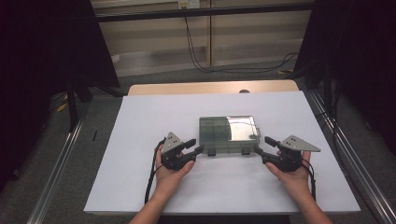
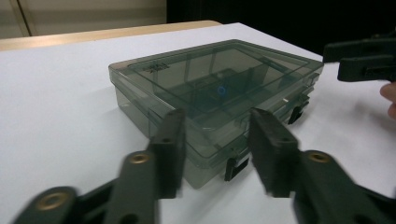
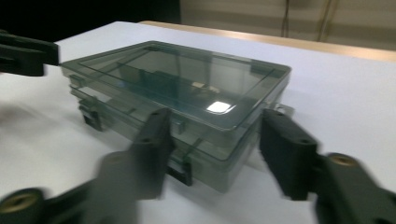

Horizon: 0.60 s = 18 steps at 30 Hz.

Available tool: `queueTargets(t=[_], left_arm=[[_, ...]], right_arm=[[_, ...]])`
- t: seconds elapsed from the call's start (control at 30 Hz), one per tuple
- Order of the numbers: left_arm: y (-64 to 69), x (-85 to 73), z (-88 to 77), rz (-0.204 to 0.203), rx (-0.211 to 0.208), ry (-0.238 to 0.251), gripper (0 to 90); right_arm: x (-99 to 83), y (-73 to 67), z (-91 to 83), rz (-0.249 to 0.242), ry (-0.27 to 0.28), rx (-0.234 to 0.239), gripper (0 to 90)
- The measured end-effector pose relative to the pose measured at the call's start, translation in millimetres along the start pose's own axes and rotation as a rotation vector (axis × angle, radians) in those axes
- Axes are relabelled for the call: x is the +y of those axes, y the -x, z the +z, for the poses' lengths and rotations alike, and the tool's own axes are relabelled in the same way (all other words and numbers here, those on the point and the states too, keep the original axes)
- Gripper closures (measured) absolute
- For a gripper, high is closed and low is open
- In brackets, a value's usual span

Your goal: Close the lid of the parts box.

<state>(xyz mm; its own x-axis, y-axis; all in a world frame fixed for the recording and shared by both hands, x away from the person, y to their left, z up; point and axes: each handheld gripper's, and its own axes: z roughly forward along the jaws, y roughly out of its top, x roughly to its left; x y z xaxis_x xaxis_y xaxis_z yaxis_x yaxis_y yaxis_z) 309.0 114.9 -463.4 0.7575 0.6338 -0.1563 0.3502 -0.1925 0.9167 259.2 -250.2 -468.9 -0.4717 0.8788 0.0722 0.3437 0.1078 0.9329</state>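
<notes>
A: High view first — where's the clear plastic box (image 1: 229, 134)?

B: It lies flat on the white table (image 1: 140, 116) with its lid down, right between the two grippers. The left gripper (image 1: 194, 148) sits just off the box's near left corner, the right gripper (image 1: 263, 145) just off its near right corner.

A: Are they holding anything?

B: No. In the left gripper view the jaws stand apart with nothing between them, and the box's front corner and one dark latch (image 2: 235, 167) lie just ahead of the gap. In the right gripper view the jaws are spread wide too, the opposite corner just beyond them.

A: Why come in from both corners?

B: I'd judge the latches are on the front edge, facing the person — so each gripper approaches from the near side, one likely to steady the box while the other works a latch.
</notes>
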Motion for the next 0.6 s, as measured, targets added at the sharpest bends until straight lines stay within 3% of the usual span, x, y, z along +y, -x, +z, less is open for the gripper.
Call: queueTargets(t=[0.13,0.23,0.33,0.47,0.6], left_arm=[[-6.8,-1.7,-6.8,-0.04,0.008,-0.006,29.7],[-11.4,-4.0,-12.5,-0.037,0.005,-0.016,14.4],[-12.7,-5.0,-17.6,-0.034,-0.017,-0.013,6.6],[-12.7,-5.7,-24.1,-0.01,-0.027,-0.013,0.3],[-15.2,-6.2,-30.3,0.002,-0.02,-0.026,0.0]], right_arm=[[-0.7,0.4,-4.2,-0.009,-0.021,-0.022,7.4],[-2.8,2.7,-9.8,-0.013,-0.022,-0.019,2.8],[-5.1,6.3,-14.7,0.0,-0.023,-0.014,1.2],[-7.4,10.9,-21.2,0.01,-0.026,-0.023,0.0],[-8.6,13.6,-27.1,0.01,-0.024,-0.03,0.0]])
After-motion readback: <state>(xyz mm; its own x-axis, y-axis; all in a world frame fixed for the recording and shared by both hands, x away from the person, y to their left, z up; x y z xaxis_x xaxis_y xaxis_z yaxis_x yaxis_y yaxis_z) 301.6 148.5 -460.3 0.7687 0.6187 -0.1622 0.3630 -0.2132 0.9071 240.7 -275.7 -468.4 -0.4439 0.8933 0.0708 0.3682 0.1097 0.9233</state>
